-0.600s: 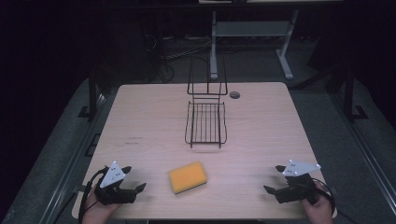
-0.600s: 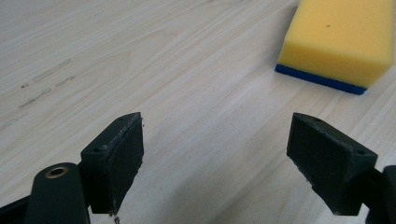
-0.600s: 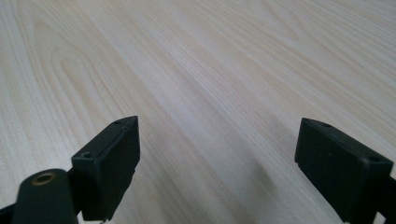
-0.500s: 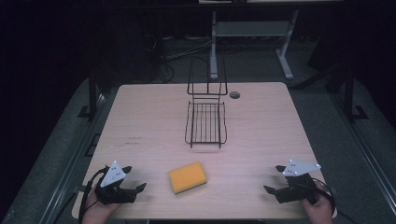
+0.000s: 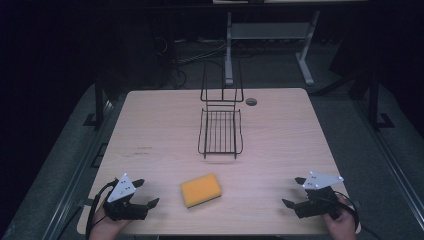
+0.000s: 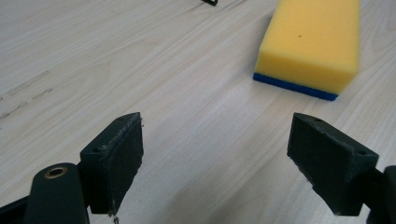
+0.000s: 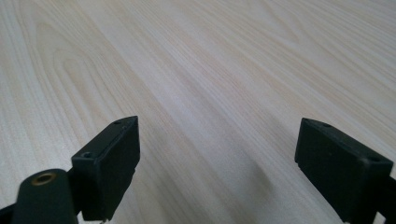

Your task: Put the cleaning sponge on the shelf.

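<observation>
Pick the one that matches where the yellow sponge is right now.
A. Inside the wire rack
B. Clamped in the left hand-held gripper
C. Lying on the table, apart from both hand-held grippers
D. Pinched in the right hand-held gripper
C: the sponge lies flat on the table, with the left hand-held gripper and the right hand-held gripper both open and clear of it, and the wire rack farther back.
</observation>
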The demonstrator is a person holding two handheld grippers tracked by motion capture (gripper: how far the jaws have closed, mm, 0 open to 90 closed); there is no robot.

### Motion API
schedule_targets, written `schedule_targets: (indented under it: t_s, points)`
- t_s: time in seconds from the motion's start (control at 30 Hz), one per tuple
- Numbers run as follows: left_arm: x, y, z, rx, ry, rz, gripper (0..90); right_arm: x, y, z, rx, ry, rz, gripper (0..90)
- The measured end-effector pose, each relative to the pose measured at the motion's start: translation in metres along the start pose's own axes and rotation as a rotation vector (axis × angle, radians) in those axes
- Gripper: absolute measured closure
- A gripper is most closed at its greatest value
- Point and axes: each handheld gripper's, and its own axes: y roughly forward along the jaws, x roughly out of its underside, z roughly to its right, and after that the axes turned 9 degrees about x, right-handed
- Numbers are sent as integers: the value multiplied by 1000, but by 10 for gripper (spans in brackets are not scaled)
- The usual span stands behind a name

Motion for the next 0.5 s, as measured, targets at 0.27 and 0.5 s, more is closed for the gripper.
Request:
schedule_targets:
  t_s: [0.27,0.5]
  points:
    - [-4,3,6,38,11,3,171,-1,0,-1,-4,-5,4,138]
    - [-6,4,8,46,18,2,169,-1,0,-1,-4,-6,2,138]
